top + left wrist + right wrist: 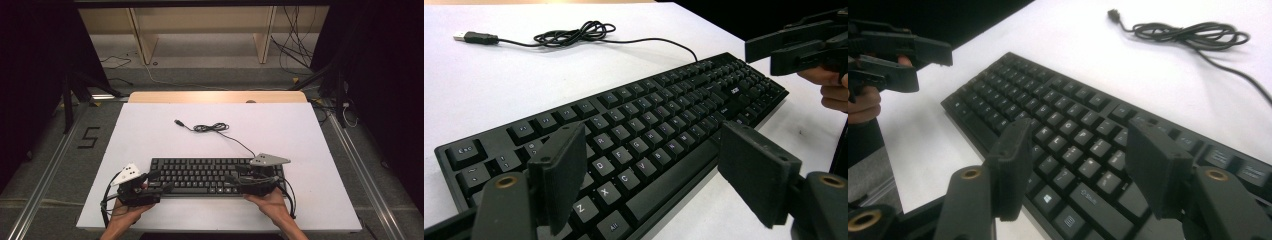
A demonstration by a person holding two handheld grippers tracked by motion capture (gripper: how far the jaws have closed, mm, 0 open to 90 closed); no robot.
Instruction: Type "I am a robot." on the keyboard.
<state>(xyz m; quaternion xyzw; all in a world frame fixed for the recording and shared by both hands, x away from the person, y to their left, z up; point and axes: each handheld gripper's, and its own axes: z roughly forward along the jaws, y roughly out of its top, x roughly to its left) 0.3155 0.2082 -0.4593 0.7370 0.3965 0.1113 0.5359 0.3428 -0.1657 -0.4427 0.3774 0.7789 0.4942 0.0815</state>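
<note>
High view: your left hand-held gripper (161,182) hovers jaws wide at the keyboard's (200,172) near-left corner, your right hand-held gripper (234,178) spread wide, empty, over its right end. Keyboard lies flat on the white surface (150,135); beyond, its cable (212,128) coils.

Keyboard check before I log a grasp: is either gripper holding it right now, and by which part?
Nothing is held. The left gripper and right gripper both hover open above the keyboard, their pads apart and pressing on nothing.
</note>
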